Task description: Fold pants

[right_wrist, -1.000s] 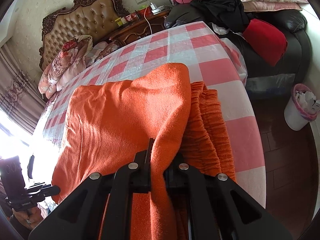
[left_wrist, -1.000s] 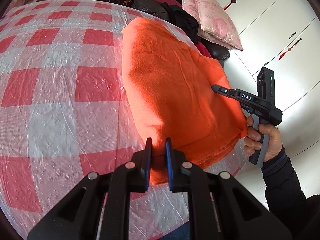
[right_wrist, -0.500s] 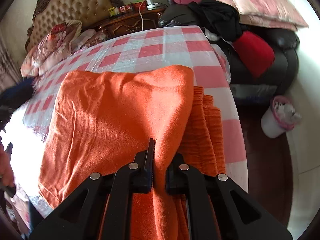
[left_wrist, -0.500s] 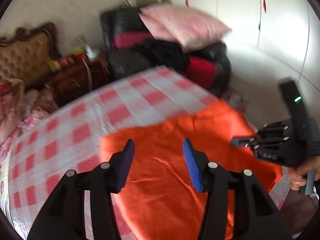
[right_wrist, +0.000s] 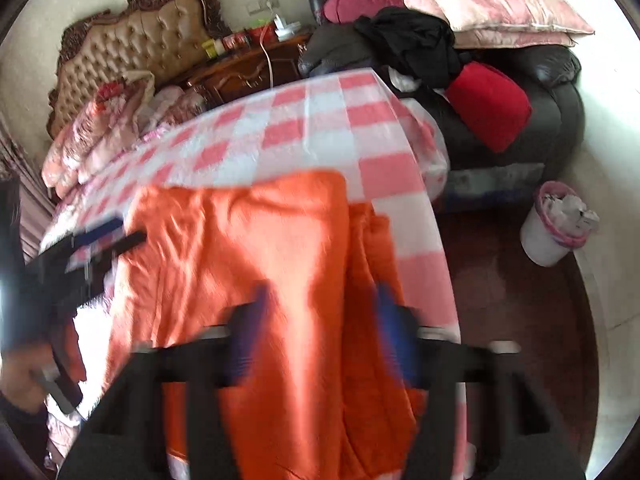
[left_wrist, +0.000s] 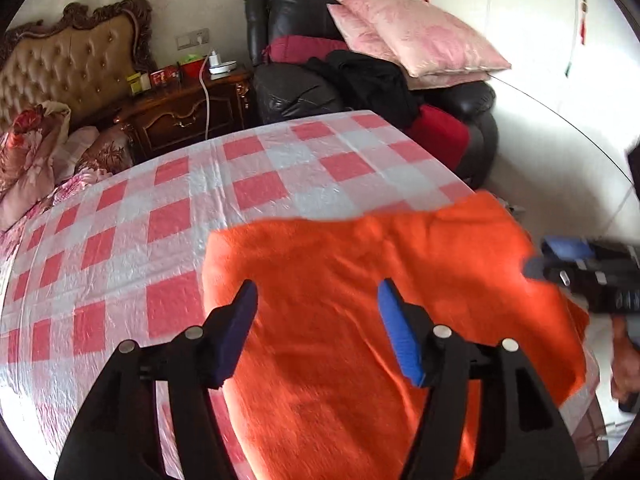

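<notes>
The orange pants (left_wrist: 360, 280) lie folded on the red-and-white checked bed cover (left_wrist: 160, 216), near its corner. My left gripper (left_wrist: 316, 300) hovers above the cloth, its jaws opening, with nothing pinched between the blue pads. In the right wrist view the pants (right_wrist: 248, 248) show a folded layer over a ribbed waistband part (right_wrist: 376, 256) on the right. My right gripper (right_wrist: 320, 312) is blurred and its jaws are opening above the cloth; the pads do not press on it. The other gripper shows at the right edge of the left wrist view (left_wrist: 588, 272) and the left edge of the right wrist view (right_wrist: 80, 252).
A black leather sofa (left_wrist: 288, 92) with pink pillows (left_wrist: 420, 40), dark clothes and a red cushion (right_wrist: 492, 104) stands beyond the bed. A wooden nightstand (left_wrist: 188, 108) and tufted headboard (left_wrist: 60, 72) are at the back. A white bin (right_wrist: 556, 228) stands on the floor right.
Both grippers let go of the orange cloth and opened. The left one swung round and rose above the pants; the right one lifted a little, and the fold settled flat.
</notes>
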`<state>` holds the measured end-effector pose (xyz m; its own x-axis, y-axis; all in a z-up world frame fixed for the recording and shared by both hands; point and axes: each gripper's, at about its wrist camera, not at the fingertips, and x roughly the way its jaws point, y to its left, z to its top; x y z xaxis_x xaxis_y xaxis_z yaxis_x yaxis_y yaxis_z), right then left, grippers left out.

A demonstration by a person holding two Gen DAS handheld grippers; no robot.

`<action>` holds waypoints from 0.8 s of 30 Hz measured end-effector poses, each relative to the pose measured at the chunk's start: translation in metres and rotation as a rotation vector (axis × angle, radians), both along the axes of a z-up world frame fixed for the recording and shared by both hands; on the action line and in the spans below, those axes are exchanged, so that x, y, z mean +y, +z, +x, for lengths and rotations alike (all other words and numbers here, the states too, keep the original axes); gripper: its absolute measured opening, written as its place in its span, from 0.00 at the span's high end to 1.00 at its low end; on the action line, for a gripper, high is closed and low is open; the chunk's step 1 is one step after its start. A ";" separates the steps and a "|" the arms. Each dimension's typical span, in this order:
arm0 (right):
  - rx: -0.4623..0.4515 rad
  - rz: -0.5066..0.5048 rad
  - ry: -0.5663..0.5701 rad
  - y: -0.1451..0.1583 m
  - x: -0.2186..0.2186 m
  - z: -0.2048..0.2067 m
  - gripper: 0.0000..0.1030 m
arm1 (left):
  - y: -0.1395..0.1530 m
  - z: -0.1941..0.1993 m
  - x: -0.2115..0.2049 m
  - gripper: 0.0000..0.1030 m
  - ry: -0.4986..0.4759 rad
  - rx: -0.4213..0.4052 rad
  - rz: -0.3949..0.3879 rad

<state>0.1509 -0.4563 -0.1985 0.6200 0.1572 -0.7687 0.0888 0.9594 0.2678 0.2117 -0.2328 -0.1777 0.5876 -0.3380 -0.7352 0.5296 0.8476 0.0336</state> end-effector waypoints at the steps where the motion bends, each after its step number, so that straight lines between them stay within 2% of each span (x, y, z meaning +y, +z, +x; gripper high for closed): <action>1: -0.003 -0.013 0.013 0.001 0.003 0.006 0.26 | -0.001 -0.013 0.000 0.39 -0.004 -0.013 0.004; 3: -0.003 -0.055 0.018 0.003 0.006 0.020 0.26 | -0.005 -0.035 0.002 0.39 0.000 -0.030 0.017; 5: -0.001 -0.059 0.027 0.002 0.006 0.040 0.28 | -0.015 -0.058 0.005 0.41 -0.021 0.019 0.008; 6: 0.004 -0.069 0.022 0.001 0.006 0.048 0.32 | -0.019 -0.068 0.006 0.45 -0.028 0.030 0.007; 7: 0.014 -0.075 0.021 -0.001 0.005 0.055 0.53 | -0.026 -0.079 0.007 0.51 -0.038 0.036 0.022; 8: 0.048 -0.098 0.010 -0.007 0.004 0.067 0.67 | -0.032 -0.088 0.006 0.52 -0.050 0.044 0.039; 9: 0.061 -0.112 0.000 -0.010 0.003 0.071 0.70 | -0.039 -0.094 0.005 0.52 -0.056 0.049 0.058; 11: 0.086 -0.114 -0.008 -0.021 0.001 0.080 0.71 | -0.042 -0.099 0.006 0.52 -0.047 0.027 0.065; 14: 0.064 -0.186 -0.014 -0.017 0.009 0.074 0.70 | -0.042 -0.097 0.005 0.51 -0.045 0.027 0.069; 15: 0.051 -0.211 -0.039 -0.011 0.011 0.067 0.67 | -0.042 -0.097 0.005 0.51 -0.041 0.025 0.065; 16: 0.036 -0.229 -0.071 -0.003 0.012 0.057 0.60 | -0.040 -0.099 0.007 0.51 -0.031 0.013 0.061; 18: -0.032 -0.206 -0.132 0.015 0.013 0.024 0.53 | -0.036 -0.102 0.009 0.51 -0.021 -0.012 0.057; 20: -0.041 -0.190 -0.139 0.020 0.022 -0.004 0.50 | -0.032 -0.106 0.016 0.51 0.016 -0.034 0.037; 22: -0.029 -0.228 -0.152 0.013 0.036 -0.027 0.50 | -0.036 -0.102 0.022 0.51 0.062 0.003 0.025; 24: 0.029 -0.254 -0.153 -0.004 0.044 -0.035 0.50 | -0.045 -0.098 0.022 0.52 0.075 0.063 0.034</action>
<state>0.1155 -0.4124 -0.2025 0.5989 -0.1355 -0.7893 0.2412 0.9703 0.0164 0.1139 -0.2109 -0.2230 0.5628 -0.2689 -0.7816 0.4668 0.8838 0.0320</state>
